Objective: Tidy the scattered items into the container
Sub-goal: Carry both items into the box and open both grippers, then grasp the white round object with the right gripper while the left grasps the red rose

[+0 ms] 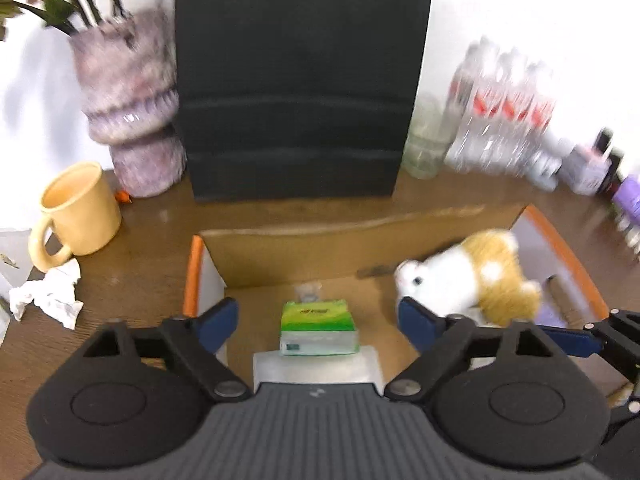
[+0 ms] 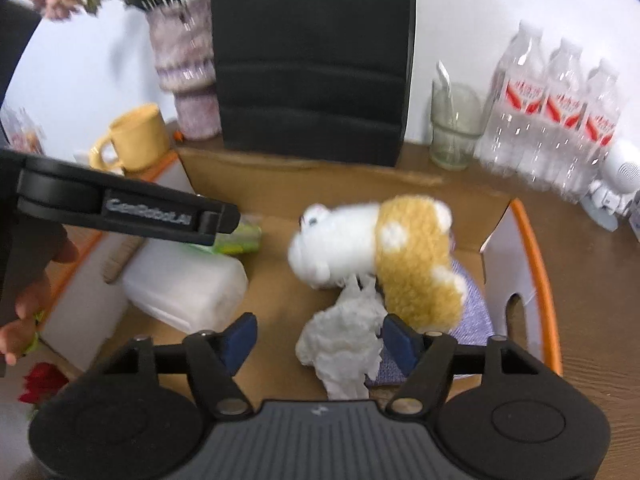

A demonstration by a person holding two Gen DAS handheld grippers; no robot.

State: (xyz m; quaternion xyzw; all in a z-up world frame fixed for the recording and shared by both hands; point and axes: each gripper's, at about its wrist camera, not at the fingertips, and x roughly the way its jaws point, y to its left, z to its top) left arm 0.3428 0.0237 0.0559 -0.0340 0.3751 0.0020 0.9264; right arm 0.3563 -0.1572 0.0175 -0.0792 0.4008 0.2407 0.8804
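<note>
**Both tongs spread wide over the cardboard box**

The left gripper (image 1: 318, 322) has its jaws apart, nothing between them, above a green tissue pack (image 1: 319, 328) whose print is too blurred to read. The right gripper (image 2: 320, 338) is also spread; a crumpled white tissue (image 2: 346, 340) lies between its fingers, unpinched. Just beyond, a white-and-tan plush toy (image 2: 380, 256) lies inside the cardboard box (image 2: 320, 184). The left tool's arm reads "GenRobot.AI". Far right stand water bottles (image 2: 560, 120) with red labels, unreadable. Crumpled paper (image 1: 50, 298) lies outside, left, near a yellow mug (image 1: 80, 210).
</note>
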